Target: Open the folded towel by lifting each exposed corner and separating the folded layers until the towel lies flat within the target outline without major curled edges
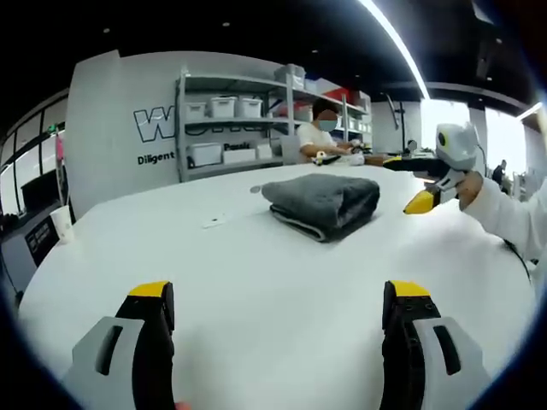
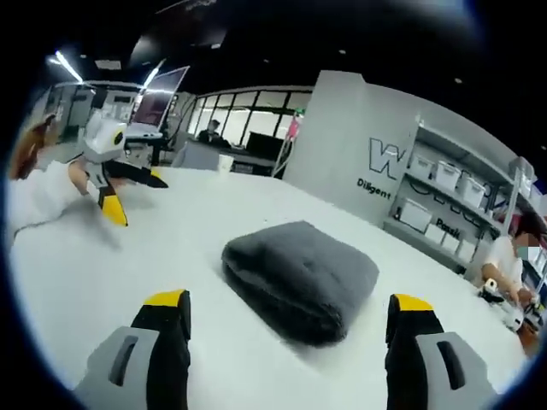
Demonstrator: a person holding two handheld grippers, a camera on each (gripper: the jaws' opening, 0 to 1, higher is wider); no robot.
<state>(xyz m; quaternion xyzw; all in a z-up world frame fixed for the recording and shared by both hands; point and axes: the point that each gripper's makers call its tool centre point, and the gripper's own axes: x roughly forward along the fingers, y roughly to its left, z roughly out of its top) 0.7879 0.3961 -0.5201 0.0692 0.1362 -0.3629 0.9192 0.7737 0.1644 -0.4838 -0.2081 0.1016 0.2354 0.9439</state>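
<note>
The left gripper (image 1: pixel 279 301) hangs over the near part of the white worktop (image 1: pixel 256 256) with its yellow-tipped jaws spread wide and nothing between them; the right gripper (image 2: pixel 291 312) is likewise wide open and empty, its jaws framing the folded towel (image 2: pixel 301 275) from one side. In the left gripper view the right gripper (image 1: pixel 427 199) reaches in from the right, near the towel's right edge but apart from it; in the right gripper view the left gripper (image 2: pixel 128 192) sits well off toward the far left of the worktop. The grey towel (image 1: pixel 325 203) lies in a thick, compact bundle around the middle of the worktop, all its layers closed. No target outline can be made out on the white surface. Unfolding has apparently not begun: this looks like the approach to the first grasp. The next move probably calls for bringing one open gripper low to an exposed corner of the top layer, closing on that layer alone, and peeling it up and outward.
</note>
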